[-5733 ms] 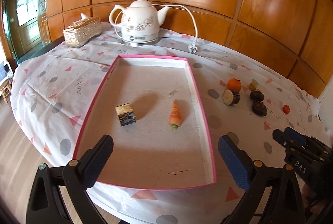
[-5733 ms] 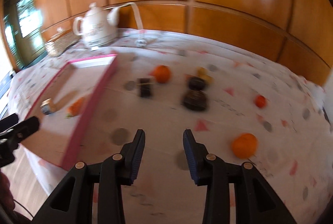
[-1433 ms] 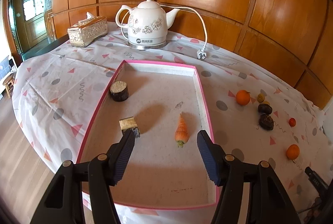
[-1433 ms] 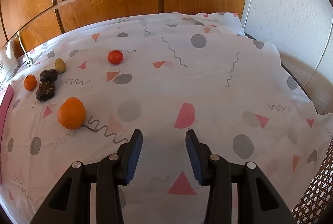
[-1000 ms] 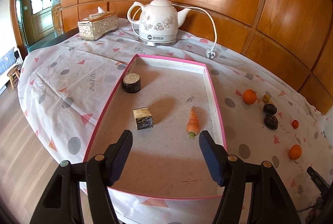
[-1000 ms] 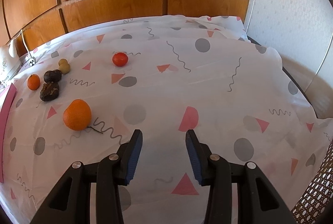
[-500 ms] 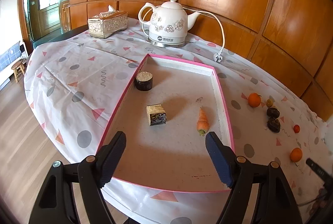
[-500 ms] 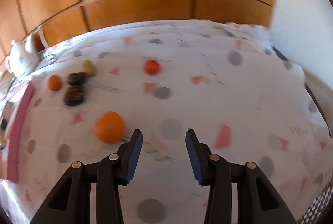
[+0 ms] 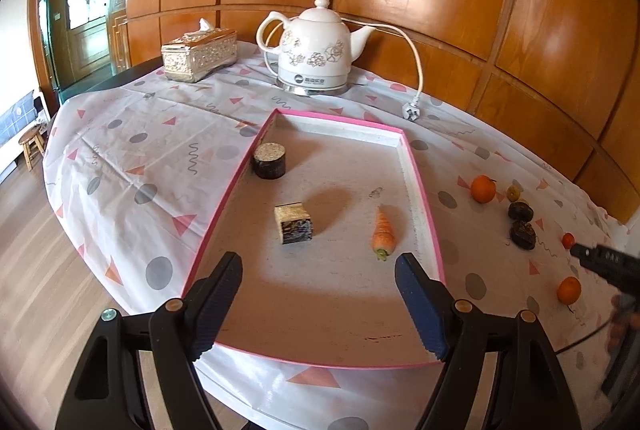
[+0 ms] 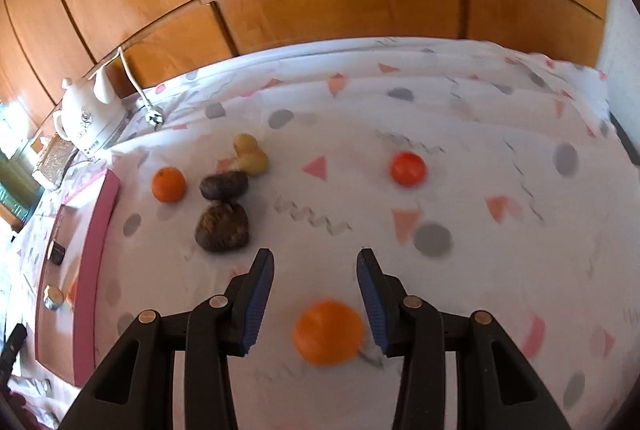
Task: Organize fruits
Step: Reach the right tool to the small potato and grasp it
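A pink-rimmed tray (image 9: 422, 190) holds a carrot (image 9: 383, 235), a cube-shaped block (image 9: 293, 224) and a round dark piece (image 9: 269, 161). My left gripper (image 9: 318, 280) is open and empty over the tray's near end. My right gripper (image 10: 315, 276) is open, its jaws either side of a large orange (image 10: 328, 332) on the cloth; I cannot tell if they touch it. Beyond it lie two dark fruits (image 10: 222, 226), a small orange (image 10: 168, 184), yellow fruits (image 10: 251, 154) and a red one (image 10: 407, 169).
A white kettle (image 9: 314, 50) with a cord and plug (image 9: 412, 112) stands behind the tray. A silver tissue box (image 9: 199, 55) sits at the back left. The table edge and wooden floor lie to the left. Wood panelling backs the table.
My right gripper has swung left and forward until the large orange lies between its jaws. My left gripper has drawn back from the tray and opened wider.
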### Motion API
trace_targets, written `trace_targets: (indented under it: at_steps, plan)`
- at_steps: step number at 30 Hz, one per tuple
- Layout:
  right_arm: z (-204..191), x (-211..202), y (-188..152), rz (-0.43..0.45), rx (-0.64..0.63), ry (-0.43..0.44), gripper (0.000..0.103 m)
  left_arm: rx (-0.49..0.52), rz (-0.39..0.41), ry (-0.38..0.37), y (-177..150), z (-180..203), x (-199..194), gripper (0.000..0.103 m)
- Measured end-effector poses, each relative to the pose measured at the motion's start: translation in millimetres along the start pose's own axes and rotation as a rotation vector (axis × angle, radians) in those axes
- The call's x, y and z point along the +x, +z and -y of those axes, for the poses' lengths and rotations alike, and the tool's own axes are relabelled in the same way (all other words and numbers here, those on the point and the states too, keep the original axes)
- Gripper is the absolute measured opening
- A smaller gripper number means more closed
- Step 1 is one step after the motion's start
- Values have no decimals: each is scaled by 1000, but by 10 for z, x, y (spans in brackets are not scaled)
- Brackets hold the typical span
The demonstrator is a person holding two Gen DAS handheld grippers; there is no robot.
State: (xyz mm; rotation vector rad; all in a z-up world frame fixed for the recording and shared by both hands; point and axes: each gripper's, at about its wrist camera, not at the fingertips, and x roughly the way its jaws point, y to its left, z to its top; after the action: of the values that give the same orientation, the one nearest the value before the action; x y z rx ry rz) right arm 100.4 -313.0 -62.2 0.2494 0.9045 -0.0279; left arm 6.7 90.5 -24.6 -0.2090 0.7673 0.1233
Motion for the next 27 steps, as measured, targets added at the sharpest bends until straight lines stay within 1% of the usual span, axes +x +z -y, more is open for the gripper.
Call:
trace_targets:
  at_steps: [4,8,11,13,14,19,21,22,23,25,27]
  plan:
    - [-71,201,260,-31,0,39,44,-22,0,14,2,-61,18,80]
    - [-103,395,498,-63,64,92,44,-37,-3,26,2,-112,33,82]
    - [-164,558,667,-81,110,109,44,-44,-3,33,2,-146,35,83]
    - [-233,710,761,-109,134,117,44,-48,-6,36,-3,-161,43,83]
    - [-251,770,789,-119,138,115,44,-50,-10,38,-6,-171,52,83]
    - [-362,1105,860,-191,124,44,43,-48,-23,41,-21,-189,79,83]
    - [-374,1196,846,-207,118,40,36,-47,-28,41,-26,-189,93,83]
    - [-391,1193,844,-198,105,32,32,-48,-31,42,-28,-191,100,83]
    - [-391,1181,849,-187,101,29,30,-50,-33,41,-30,-195,106,83]
    - [-334,1165,855,-176,127,31,30,-48,-33,39,-32,-185,109,83]
    - [-301,1107,837,-166,109,25,29,-41,-35,39,-34,-169,111,83]
